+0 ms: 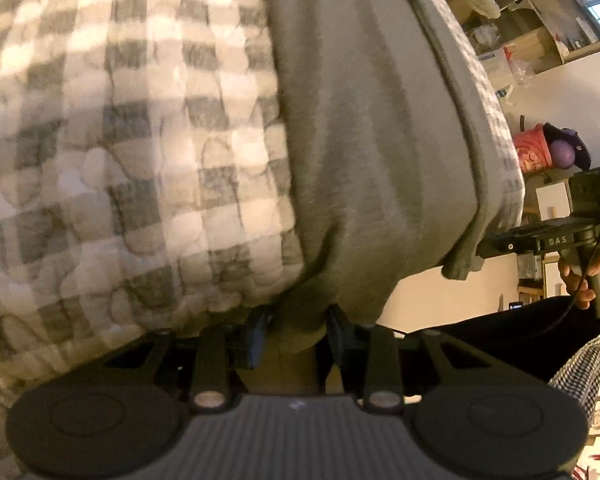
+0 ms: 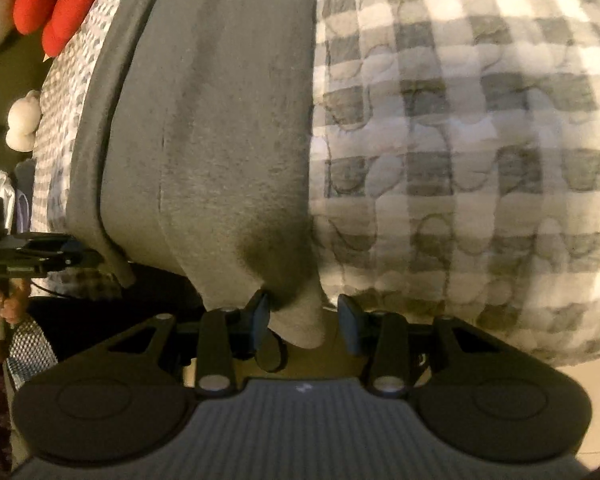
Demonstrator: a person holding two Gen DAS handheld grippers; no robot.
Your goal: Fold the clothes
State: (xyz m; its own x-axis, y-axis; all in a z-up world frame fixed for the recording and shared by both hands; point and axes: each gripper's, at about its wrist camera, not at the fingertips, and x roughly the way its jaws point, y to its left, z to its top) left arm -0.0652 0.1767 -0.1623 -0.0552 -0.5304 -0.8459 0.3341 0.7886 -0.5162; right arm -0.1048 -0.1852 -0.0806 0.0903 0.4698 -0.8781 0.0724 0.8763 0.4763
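A grey garment point(image 1: 372, 140) lies stretched along the edge of a bed with a grey-and-white checked quilt point(image 1: 120, 140). My left gripper point(image 1: 298, 330) has one end of the garment between its fingers and grips it at the bed's edge. My right gripper point(image 2: 304, 316) has the other end of the garment point(image 2: 220, 140) between its fingers; the cloth touches the left finger, and a gap shows at the right finger. The right gripper also shows in the left wrist view point(image 1: 540, 240), at the garment's far corner. The left gripper shows in the right wrist view point(image 2: 40, 256).
The checked quilt point(image 2: 480, 140) covers the bed. A red cushion point(image 2: 64, 0) and a white soft toy point(image 2: 22, 124) lie at the bed's far side. Shelves with boxes point(image 1: 540, 32) and a pink bucket point(image 1: 534, 152) stand beyond the bed. The person's dark clothing point(image 1: 520, 344) is between the grippers.
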